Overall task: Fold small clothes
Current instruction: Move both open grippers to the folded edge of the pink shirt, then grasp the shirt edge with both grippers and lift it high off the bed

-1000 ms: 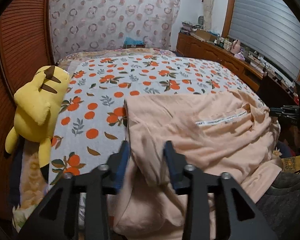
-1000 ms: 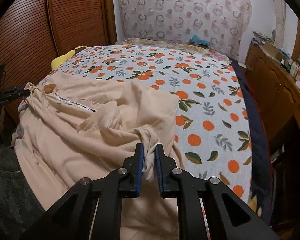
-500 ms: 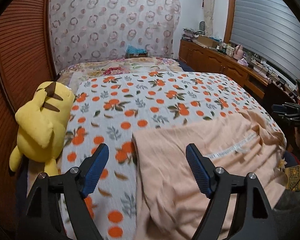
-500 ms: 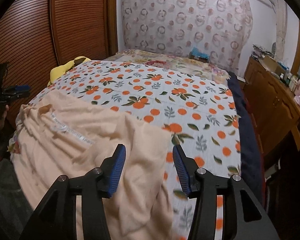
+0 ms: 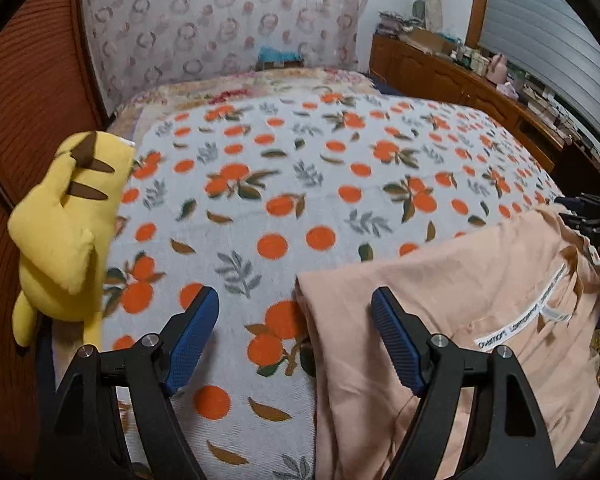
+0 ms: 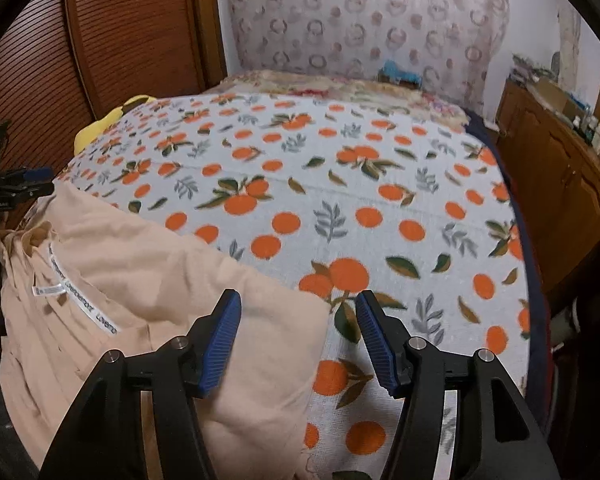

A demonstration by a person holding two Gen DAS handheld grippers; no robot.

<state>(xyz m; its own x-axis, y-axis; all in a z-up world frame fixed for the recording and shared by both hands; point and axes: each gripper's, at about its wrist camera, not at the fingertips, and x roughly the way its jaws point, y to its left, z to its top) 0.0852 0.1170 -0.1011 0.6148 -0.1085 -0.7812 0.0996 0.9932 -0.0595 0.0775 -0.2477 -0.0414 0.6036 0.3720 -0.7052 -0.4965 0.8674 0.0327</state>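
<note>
Peach cotton garment lay on the orange-print bedspread.
Left gripper was closing, right gripper opening; neither held the garment.

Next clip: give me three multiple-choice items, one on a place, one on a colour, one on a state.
1. The yellow plush toy lies where?
A. bed edge by the wooden wall
B. on the garment
C. on the cabinet

2. The garment is which colour?
A. navy
B. peach
C. green

3. The left hand-held gripper is:
A. clamped on cloth
B. open, holding nothing
C. gripping the toy

Key: A, the toy sits at the bedspread's side; B, its cloth is pale peach; B, the pads stand apart, gripping nothing.
</note>
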